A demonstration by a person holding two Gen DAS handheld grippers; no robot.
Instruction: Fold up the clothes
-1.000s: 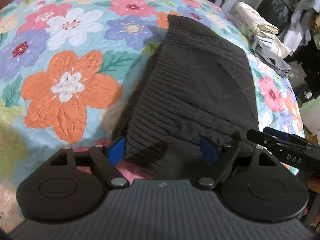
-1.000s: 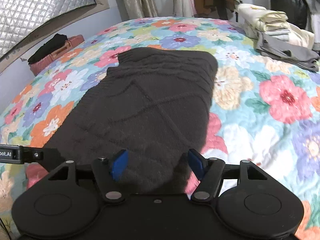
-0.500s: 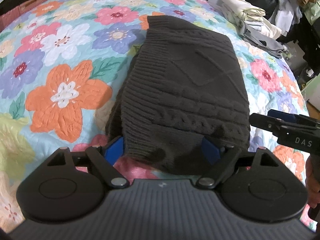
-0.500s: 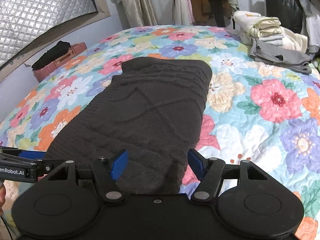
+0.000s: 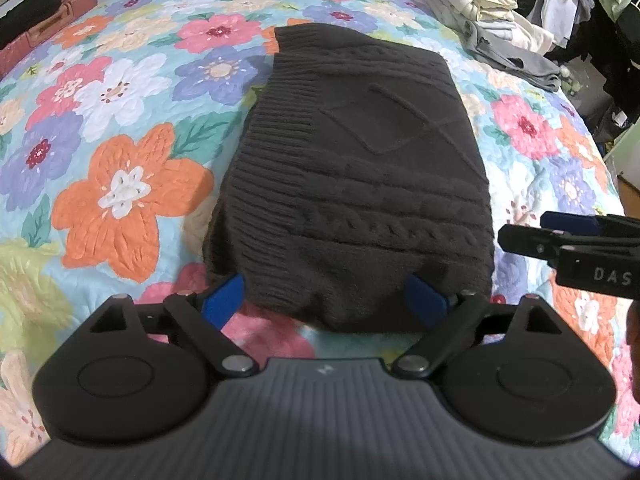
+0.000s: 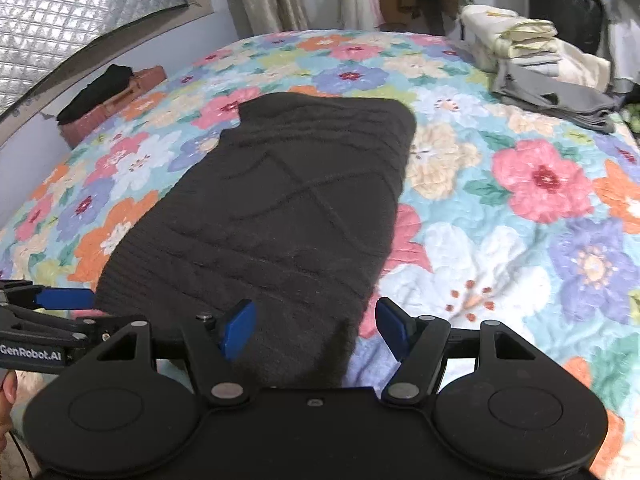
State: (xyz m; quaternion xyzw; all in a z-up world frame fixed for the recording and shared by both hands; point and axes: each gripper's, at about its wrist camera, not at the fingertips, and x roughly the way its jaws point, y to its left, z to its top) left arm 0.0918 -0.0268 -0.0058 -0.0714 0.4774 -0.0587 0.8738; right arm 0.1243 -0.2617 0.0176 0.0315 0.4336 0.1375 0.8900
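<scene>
A dark brown cable-knit sweater [image 5: 360,168] lies folded in a long rectangle on the flowered bedspread [image 5: 120,128]; it also shows in the right wrist view [image 6: 288,216]. My left gripper [image 5: 324,300] is open and empty, hovering over the sweater's near edge. My right gripper [image 6: 316,326] is open and empty over the sweater's near right corner. Each gripper's blue-tipped fingers show in the other's view: the right one [image 5: 576,228] and the left one [image 6: 60,300].
A stack of folded pale and grey clothes [image 6: 532,64] sits at the bed's far right, also in the left wrist view [image 5: 492,28]. A reddish box with a black item [image 6: 108,92] lies at the far left edge. Hanging clothes and curtains stand behind the bed.
Both grippers have drawn back and risen from the sweater's near edge, so more of the bed shows. Both stay open and empty; the sweater lies still.
</scene>
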